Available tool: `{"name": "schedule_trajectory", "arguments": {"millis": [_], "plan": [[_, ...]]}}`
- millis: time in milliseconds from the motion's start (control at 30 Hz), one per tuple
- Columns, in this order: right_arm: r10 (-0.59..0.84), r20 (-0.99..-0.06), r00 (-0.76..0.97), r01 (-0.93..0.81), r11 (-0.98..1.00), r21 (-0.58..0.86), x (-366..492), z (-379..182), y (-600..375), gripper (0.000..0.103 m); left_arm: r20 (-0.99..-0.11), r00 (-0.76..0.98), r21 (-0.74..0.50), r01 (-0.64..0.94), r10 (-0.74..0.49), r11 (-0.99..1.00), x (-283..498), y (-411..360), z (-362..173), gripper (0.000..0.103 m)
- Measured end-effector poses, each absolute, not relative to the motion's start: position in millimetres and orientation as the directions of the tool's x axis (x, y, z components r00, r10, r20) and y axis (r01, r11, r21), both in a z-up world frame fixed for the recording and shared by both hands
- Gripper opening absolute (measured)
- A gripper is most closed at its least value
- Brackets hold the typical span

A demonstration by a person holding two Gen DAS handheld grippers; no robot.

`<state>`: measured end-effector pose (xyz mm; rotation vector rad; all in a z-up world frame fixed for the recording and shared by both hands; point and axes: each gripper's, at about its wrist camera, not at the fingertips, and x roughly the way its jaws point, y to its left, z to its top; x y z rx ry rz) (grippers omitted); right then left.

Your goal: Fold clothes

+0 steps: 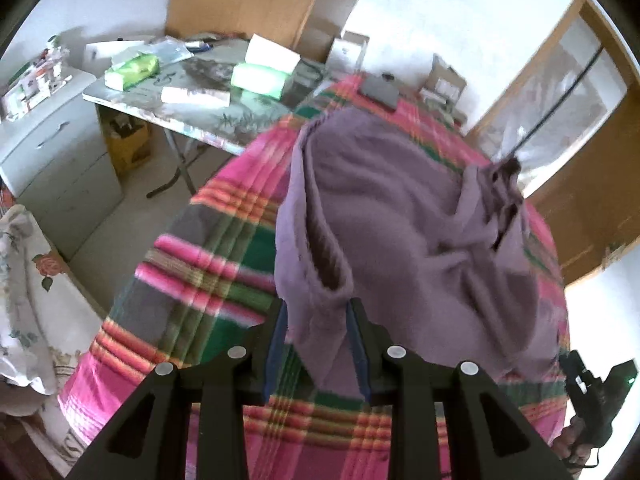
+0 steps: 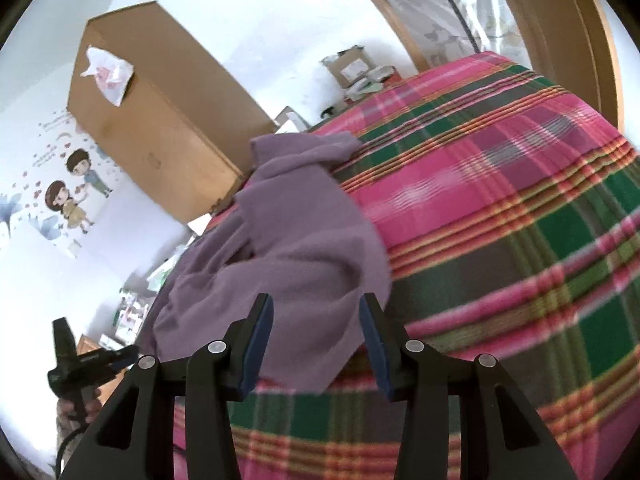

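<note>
Garment location: purple garment [image 1: 400, 208] lying crumpled on the plaid blanket [image 1: 192, 264], toward the bed's near edge; one end trailing toward the far side.
Left gripper [image 1: 316, 320]: jaws partly spread, a hanging fold of the garment between them; pad contact with the cloth not clear through the blur, so grip cannot be told.
Right gripper [image 2: 316, 320]: jaws spread, nothing pinched; a corner of the garment [image 2: 280, 248] lying between and beyond the fingertips.
Risk, dropped fold: if the left pads are not pressing, the fold likely to slide out on any lift, leaving the garment bunched.
Risk, double layer: creases near the middle stacked thick; closing there likely to catch two layers and fold the garment crooked.
Risk, blanket snag: right jaws low over the blanket [image 2: 500, 184]; closing too deep likely to pinch blanket with cloth and drag the bedding.
Risk, edge slip: garment close to the bed's edge; a sideways pull likely to send it to the floor.
Risk, collision: grippers near one another over the same cloth; converging on one corner likely to knock them together.
</note>
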<state>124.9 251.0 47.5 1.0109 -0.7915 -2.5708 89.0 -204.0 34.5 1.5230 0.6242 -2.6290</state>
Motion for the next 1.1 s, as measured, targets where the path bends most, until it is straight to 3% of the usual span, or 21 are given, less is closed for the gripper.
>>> {"name": "schedule_trajectory", "arguments": {"millis": [300,467,633,933,1100], "plan": [[-0.437,-0.601,-0.669,0.122,-0.862,0.492,146,42,193,0.047,-0.837,-0.520,-0.348,0.261,0.173,-0.900,101,-205,18,0.033],[-0.478,-0.608,-0.634,0.142,-0.844,0.517,145,32,173,0.047,-0.819,-0.540,-0.386,0.270,0.193,-0.882,93,-201,30,0.036],[-0.491,-0.601,-0.631,0.165,-0.841,0.514,146,31,160,0.047,-0.839,-0.525,-0.323,0.266,0.144,-0.908,80,-195,40,0.039],[-0.497,-0.608,-0.619,0.182,-0.844,0.504,144,29,152,0.047,-0.886,-0.454,-0.293,0.397,0.091,-0.870,56,-221,19,0.039],[-0.470,-0.618,-0.630,0.142,-0.852,0.504,139,25,159,0.047,-0.878,-0.461,-0.345,0.430,0.126,-0.834,60,-239,8,0.024]]}}
